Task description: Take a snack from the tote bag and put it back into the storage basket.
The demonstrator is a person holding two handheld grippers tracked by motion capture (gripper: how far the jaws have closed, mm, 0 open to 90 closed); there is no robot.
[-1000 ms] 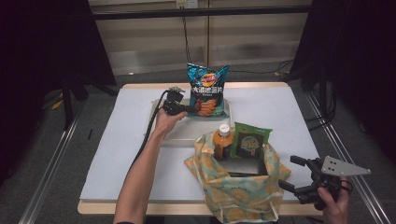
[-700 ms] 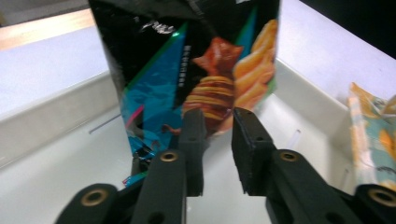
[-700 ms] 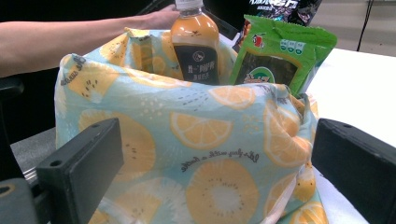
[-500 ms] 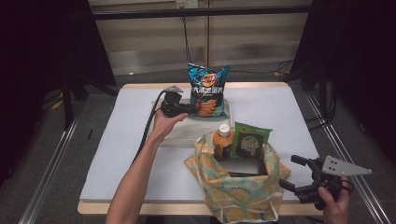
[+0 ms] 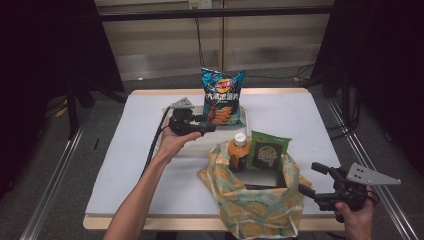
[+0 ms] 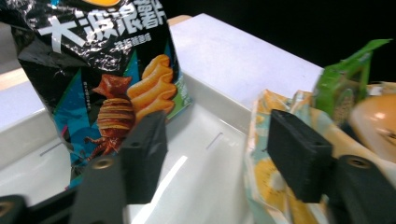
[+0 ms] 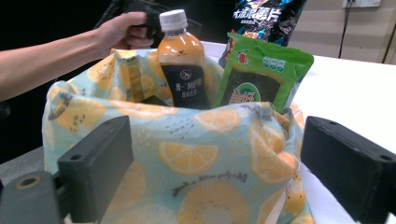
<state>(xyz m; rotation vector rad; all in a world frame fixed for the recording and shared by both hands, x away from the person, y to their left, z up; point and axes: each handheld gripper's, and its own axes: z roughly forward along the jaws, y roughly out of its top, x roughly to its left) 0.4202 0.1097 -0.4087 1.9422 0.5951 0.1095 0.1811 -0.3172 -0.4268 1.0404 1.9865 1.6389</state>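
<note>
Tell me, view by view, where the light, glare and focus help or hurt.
High view: the white table is evenly lit and the surroundings fall into near black. Left gripper view: glare streaks the white tray, the chip bag reads sharp, and the orange bottle at the right edge is blurred. Right gripper view: the fruit-print bag is clear; the near black jaws look soft.

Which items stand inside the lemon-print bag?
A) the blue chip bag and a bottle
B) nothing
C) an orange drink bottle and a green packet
C: the orange drink bottle and green packet stick up from the lemon-print bag; the chip bag stands in the white tray.
</note>
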